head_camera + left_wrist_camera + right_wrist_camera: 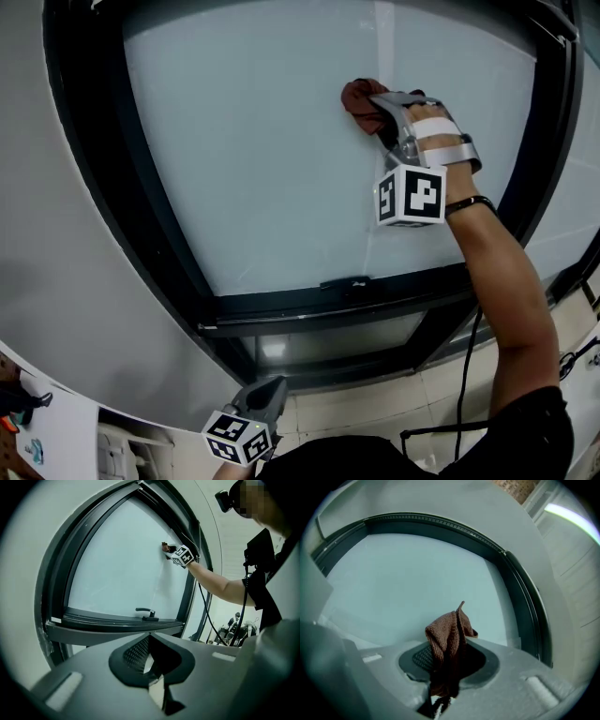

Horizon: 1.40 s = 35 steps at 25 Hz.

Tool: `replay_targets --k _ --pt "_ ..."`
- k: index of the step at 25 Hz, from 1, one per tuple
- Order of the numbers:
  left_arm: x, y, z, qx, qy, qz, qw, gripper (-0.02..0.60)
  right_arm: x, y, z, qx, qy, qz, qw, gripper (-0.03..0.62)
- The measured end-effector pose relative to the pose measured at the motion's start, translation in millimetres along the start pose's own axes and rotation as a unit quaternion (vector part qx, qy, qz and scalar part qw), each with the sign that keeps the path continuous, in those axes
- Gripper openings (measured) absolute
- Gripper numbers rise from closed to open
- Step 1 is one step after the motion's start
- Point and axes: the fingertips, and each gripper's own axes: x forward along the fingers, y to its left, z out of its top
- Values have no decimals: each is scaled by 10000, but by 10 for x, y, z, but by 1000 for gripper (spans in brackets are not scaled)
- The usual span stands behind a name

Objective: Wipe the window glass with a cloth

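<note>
A brown cloth (359, 97) is pressed against the frosted window glass (253, 150) near its upper right. My right gripper (380, 117) is shut on it. In the right gripper view the cloth (447, 637) stands bunched up between the jaws of that gripper (447, 660), with the glass (403, 583) just beyond. My left gripper (269, 392) hangs low below the window, away from the glass, with nothing in it. In the left gripper view its jaws (152, 660) look shut, and the right gripper (177, 553) with the cloth (165, 545) shows far up on the pane (122, 578).
A dark frame (112, 187) surrounds the pane, with a black handle (345, 281) on its bottom rail. A grey wall (37, 234) lies to the left. A black cable (464, 384) hangs by the right arm. Tiled floor (441, 394) is below.
</note>
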Motion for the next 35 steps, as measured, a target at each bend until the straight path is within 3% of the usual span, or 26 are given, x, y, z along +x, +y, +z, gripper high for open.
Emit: replay_targets --k 8,20,35 --pt "118 -160 -36 41 33 -42 10000 15 -171 467 126 -155 -172 217 9995 95" --pt "296 -373 -131 54 159 -155 9997 15 -582 1478 234 -190 -469 926 9944 95" --pt "458 -487 -169 53 238 -170 9996 15 -1069 2635 345 -356 -768 1922 9777 95"
